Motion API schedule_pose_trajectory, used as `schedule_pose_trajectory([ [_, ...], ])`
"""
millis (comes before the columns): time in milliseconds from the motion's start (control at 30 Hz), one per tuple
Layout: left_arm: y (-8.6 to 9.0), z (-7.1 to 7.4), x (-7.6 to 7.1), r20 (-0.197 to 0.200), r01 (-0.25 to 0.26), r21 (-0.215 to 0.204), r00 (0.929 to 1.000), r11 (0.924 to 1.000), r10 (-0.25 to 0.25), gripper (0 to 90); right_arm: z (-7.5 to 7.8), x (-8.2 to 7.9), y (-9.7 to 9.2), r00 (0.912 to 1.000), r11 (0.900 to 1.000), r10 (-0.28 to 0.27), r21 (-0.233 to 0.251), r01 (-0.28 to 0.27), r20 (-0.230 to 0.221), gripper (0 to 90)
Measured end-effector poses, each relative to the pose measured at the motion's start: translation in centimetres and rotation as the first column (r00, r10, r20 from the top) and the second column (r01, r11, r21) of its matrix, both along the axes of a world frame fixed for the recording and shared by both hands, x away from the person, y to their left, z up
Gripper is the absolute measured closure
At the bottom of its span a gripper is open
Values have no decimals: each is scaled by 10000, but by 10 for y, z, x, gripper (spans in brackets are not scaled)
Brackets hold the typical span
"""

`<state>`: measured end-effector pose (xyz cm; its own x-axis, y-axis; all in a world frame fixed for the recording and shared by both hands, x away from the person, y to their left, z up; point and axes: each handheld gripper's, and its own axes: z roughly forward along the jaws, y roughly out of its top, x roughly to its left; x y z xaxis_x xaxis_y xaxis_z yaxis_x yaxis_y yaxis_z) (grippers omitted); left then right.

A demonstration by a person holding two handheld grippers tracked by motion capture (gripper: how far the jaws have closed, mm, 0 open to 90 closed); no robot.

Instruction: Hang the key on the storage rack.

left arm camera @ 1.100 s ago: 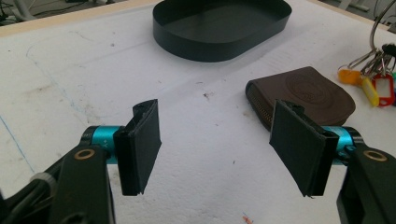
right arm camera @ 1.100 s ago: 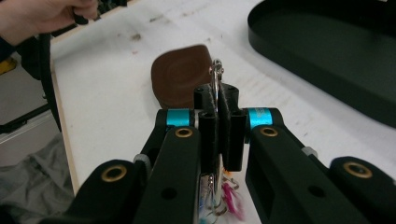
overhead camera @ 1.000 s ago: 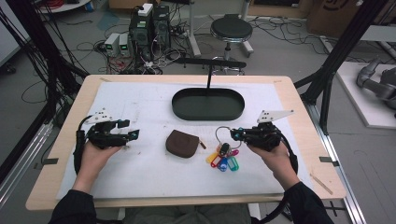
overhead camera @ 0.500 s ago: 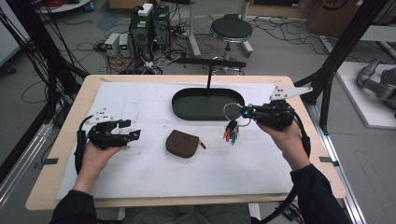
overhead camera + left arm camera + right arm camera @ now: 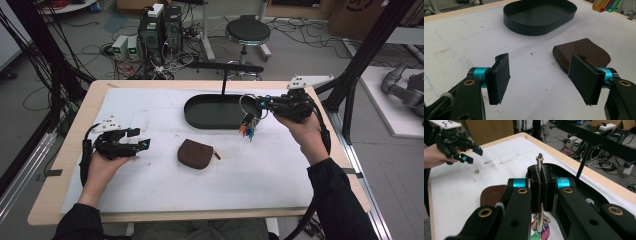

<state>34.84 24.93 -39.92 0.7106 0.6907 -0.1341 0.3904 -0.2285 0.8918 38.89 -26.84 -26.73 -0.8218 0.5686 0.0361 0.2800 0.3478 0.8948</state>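
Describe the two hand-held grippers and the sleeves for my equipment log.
Each hand-held gripper, left and right, has a black body, two flat black pads and turquoise collars. A pale three-cornered plate with dark dots tops the right one. A black cable trails back. The sleeves are dark.

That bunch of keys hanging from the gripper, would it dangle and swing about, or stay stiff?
Probably it swings: the bunch of keys hangs loose below the right gripper, whose jaws are shut on its ring alone. The coloured tags look like light plastic, so they would likely splay and jingle. Set in the black tray, it would probably slump flat.
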Motion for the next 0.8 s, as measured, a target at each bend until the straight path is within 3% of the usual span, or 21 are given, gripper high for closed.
schedule_pose_trajectory([
  [367, 0, 0, 0, 141, 63, -80, 9999, 9999, -62, 329, 3, 22, 4, 9999, 9999, -83, 104, 82, 112, 880],
  [800, 1, 2, -1, 417, 129, -174, 9991, 9998, -121, 306, -7, 44, 1, 9997, 9997, -214, 140, 212, 142, 880],
])
